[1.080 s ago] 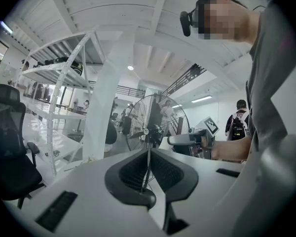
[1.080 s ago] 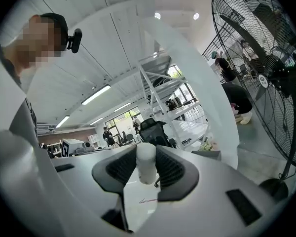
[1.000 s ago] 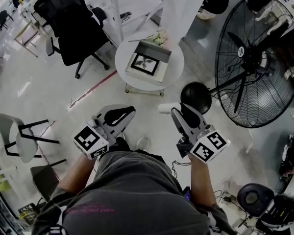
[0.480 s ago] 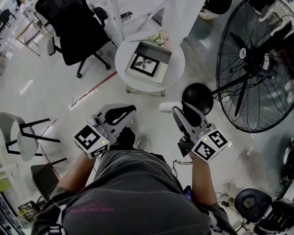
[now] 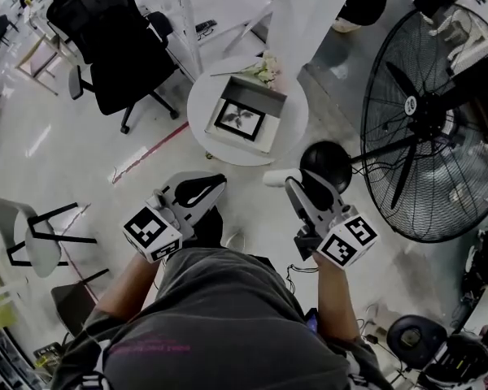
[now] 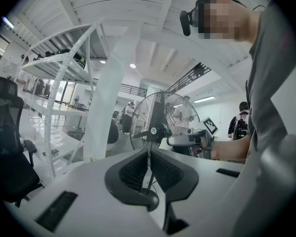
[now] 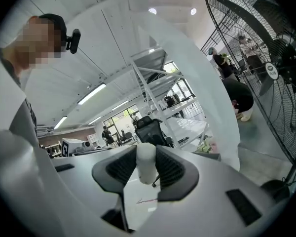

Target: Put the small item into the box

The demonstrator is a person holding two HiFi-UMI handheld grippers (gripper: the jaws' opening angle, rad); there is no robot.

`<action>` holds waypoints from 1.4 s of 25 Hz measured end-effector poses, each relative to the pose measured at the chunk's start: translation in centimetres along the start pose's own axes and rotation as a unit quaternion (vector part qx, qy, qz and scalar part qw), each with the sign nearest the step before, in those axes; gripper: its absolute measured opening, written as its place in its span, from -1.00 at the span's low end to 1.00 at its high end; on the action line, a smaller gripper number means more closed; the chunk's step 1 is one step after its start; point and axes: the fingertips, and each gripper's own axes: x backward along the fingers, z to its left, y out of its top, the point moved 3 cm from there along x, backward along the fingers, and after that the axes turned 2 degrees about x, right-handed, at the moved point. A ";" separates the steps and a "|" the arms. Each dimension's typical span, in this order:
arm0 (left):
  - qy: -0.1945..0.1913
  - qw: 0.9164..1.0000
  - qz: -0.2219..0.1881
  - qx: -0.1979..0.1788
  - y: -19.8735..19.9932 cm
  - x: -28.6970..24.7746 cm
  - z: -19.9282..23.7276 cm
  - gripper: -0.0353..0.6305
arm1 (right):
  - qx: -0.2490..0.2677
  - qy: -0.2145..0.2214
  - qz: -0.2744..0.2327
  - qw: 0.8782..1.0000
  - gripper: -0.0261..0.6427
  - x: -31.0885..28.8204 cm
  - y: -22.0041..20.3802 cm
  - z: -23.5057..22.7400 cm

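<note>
The right gripper (image 5: 291,185) clamps the white item (image 5: 272,177) at lower centre of the head view. To its left, the left gripper (image 5: 214,185) has its jaws together on nothing. Above them, at upper centre, the box (image 5: 256,89) sits on a round table (image 5: 200,104).

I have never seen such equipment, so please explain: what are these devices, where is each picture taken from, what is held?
A person holds tongs in each hand. The head view is from a camera on the head, looking down; each gripper view is from a camera on those tongs. The right tongs grip a small white item. The left tongs are shut and empty. Ahead, a round table bears an open box. A fan stands at the right.
</note>
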 end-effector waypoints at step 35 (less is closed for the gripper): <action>-0.072 0.995 0.045 0.045 3.9 -7.3 28.4 -0.80 | -0.011 -0.099 0.044 0.994 -0.55 -24.8 5.2 -11.3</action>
